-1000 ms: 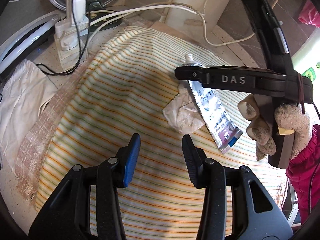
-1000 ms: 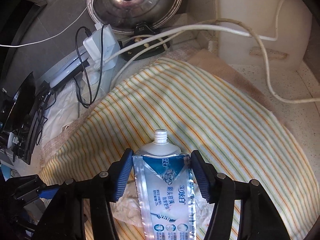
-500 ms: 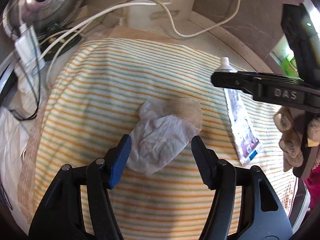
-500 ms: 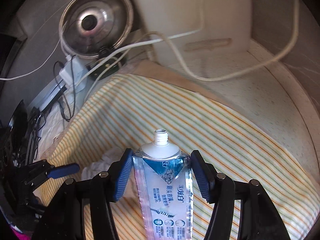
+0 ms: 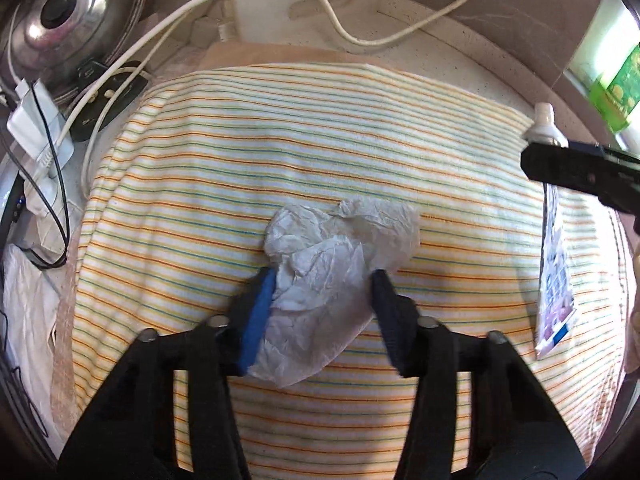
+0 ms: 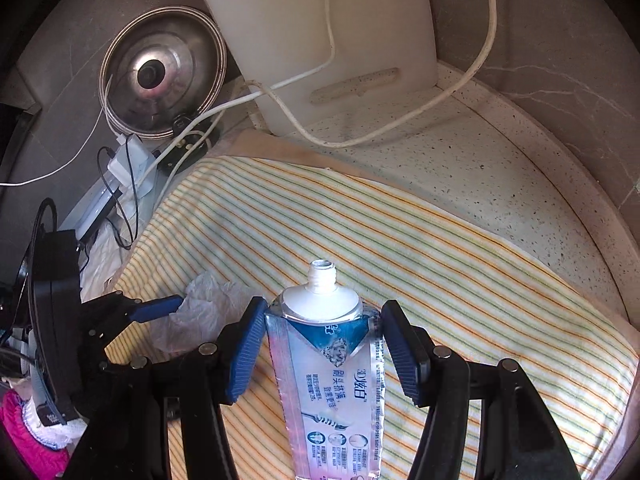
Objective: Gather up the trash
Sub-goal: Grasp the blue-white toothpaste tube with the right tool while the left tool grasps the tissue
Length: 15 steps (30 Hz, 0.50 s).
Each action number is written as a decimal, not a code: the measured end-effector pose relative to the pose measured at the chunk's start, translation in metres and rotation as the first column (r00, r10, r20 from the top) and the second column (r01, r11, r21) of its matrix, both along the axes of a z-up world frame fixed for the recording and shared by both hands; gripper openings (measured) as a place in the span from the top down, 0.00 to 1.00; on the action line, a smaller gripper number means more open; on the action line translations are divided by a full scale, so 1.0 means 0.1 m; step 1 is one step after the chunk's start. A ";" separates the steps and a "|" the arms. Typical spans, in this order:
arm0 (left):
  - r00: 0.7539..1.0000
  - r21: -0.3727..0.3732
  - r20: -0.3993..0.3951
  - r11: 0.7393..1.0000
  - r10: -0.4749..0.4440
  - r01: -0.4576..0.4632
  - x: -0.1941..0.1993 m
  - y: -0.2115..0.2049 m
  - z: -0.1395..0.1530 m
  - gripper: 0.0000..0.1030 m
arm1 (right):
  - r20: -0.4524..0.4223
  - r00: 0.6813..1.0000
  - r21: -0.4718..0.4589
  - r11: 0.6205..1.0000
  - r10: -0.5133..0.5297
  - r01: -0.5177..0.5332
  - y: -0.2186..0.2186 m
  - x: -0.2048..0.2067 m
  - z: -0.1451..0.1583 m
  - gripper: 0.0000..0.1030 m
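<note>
Tissue [image 5: 328,264] crumpled, white; left hand-held gripper [image 5: 324,280] closing around it; right hand-held gripper [image 6: 324,336] clamps uncapped toothpaste tube [image 6: 332,380].

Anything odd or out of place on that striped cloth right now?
Yes: the toothpaste tube in the right gripper has no cap and is squeezed flat. A crumpled tissue lies on the striped cloth, with the left gripper closing around it.

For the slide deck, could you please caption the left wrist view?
Left tongs closing around a crumpled tissue on the striped cloth, right tongs holding a toothpaste tube nearby.
</note>
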<state>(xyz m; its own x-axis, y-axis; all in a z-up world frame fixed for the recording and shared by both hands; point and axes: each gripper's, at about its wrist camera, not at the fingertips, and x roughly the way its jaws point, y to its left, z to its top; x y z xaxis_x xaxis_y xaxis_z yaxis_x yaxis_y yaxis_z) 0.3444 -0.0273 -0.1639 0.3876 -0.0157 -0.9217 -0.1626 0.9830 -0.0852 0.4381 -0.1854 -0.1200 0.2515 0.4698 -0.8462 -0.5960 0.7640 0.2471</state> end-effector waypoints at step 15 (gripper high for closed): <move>0.992 -0.110 0.118 0.993 0.051 -0.038 -0.67 0.22 0.51 0.90 | 0.056 0.998 0.026 0.999 0.020 -0.021 -0.01 -0.60 0.34 0.41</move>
<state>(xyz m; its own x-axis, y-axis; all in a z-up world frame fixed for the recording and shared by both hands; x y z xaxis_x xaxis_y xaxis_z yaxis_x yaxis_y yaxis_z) 0.2776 -0.0048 -0.1126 0.4979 -0.0921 -0.8623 -0.1878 0.9593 -0.2109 0.3781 -0.1862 -0.0858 0.2879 0.4974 -0.8184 -0.6248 0.7452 0.2331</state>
